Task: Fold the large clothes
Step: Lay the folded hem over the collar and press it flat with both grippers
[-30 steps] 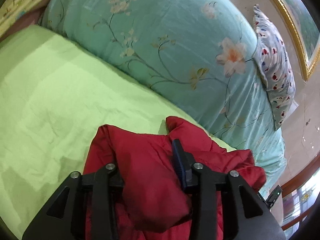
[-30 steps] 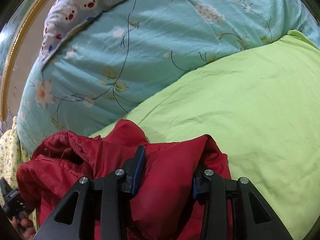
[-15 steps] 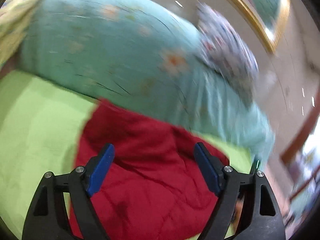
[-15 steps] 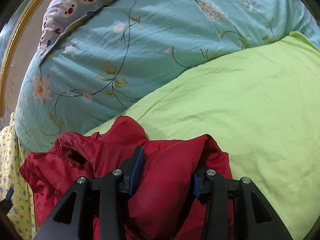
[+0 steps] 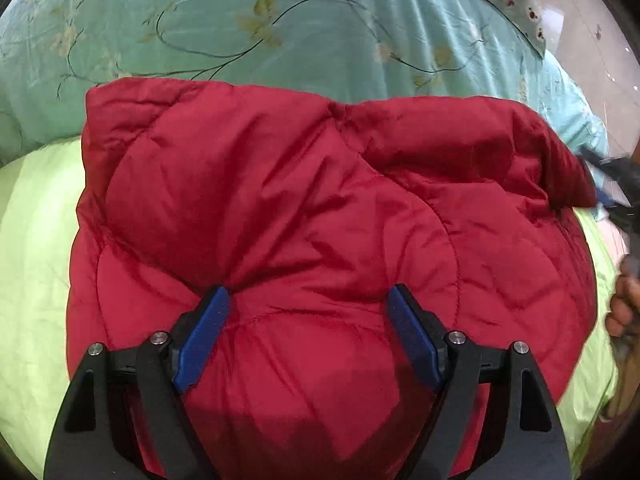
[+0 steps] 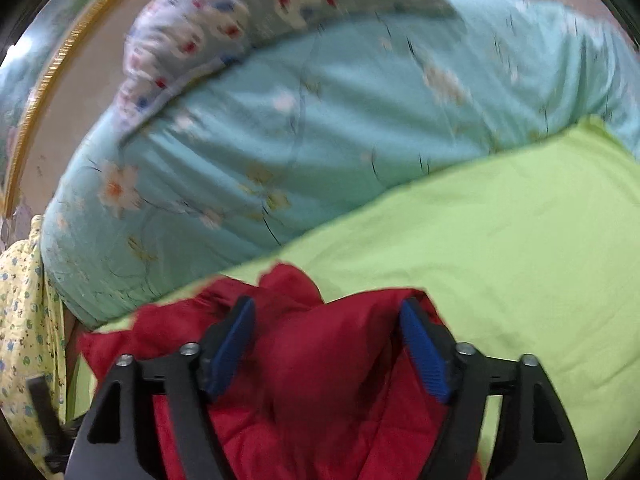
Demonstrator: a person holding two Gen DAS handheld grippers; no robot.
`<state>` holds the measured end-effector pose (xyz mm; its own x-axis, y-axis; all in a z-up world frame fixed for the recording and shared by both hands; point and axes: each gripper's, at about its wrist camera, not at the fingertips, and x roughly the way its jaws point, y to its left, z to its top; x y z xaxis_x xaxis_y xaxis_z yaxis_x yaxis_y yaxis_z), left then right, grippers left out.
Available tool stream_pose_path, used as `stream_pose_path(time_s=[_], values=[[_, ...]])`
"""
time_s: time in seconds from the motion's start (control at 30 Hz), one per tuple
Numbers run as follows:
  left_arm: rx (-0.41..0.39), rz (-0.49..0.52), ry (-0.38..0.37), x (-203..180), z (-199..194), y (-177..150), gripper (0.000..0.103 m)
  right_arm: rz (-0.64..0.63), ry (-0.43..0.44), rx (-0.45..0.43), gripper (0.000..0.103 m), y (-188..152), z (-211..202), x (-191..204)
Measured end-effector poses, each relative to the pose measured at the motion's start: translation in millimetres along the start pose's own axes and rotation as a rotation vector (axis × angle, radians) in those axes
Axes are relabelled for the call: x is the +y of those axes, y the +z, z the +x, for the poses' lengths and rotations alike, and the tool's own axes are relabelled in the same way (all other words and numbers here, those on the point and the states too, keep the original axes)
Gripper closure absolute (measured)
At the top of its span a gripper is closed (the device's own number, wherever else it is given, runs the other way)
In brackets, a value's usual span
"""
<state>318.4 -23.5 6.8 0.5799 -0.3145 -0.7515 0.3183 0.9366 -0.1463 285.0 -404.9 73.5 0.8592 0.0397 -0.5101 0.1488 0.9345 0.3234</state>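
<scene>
A lime-green sheet (image 6: 500,248) covers the lower frame; a teal floral quilt (image 6: 320,120) lies above, with what may be a gold picture frame (image 6: 48,76) upper left.

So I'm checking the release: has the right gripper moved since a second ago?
Yes. The right gripper has risen off the red jacket, fingers just opened; the teal quilt sits lower in view.

The red jacket (image 5: 312,208) runs under the left gripper's fingers (image 5: 202,336) and off the bottom edge. Beyond the right gripper's fingers (image 6: 424,350), the floral quilt (image 6: 320,128) is smeared with blur; right of the left fingers, a hand (image 5: 624,308) is cut by the edge.
</scene>
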Motion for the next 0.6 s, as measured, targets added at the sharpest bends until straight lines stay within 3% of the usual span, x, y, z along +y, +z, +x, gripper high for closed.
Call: stream_pose_path(time_s=[0.1,0.23,0.43,0.5,0.6], values=[[-0.008,-0.016,-0.002,1.5,1.9,0.5,0.021,-0.125,0.069,-0.022,0.019,1.9,-17.5,29.6],[-0.011,-0.021,0.003,5.2,5.0,-0.7,0.02,-0.303,0.131,0.156,0.019,-19.5,6.4,72.4],[-0.006,-0.02,0.017,3.7,8.3,1.1,0.02,-0.491,0.005,0.377,0.019,-71.4,63.5,86.6],[-0.005,-0.024,0.02,3.2,11.7,3.2,0.02,-0.477,-0.023,0.396,0.009,-80.7,78.2,73.4],[0.001,-0.033,0.027,1.7,8.4,5.5,0.02,-0.407,-0.027,0.403,0.006,-80.9,90.3,52.8]])
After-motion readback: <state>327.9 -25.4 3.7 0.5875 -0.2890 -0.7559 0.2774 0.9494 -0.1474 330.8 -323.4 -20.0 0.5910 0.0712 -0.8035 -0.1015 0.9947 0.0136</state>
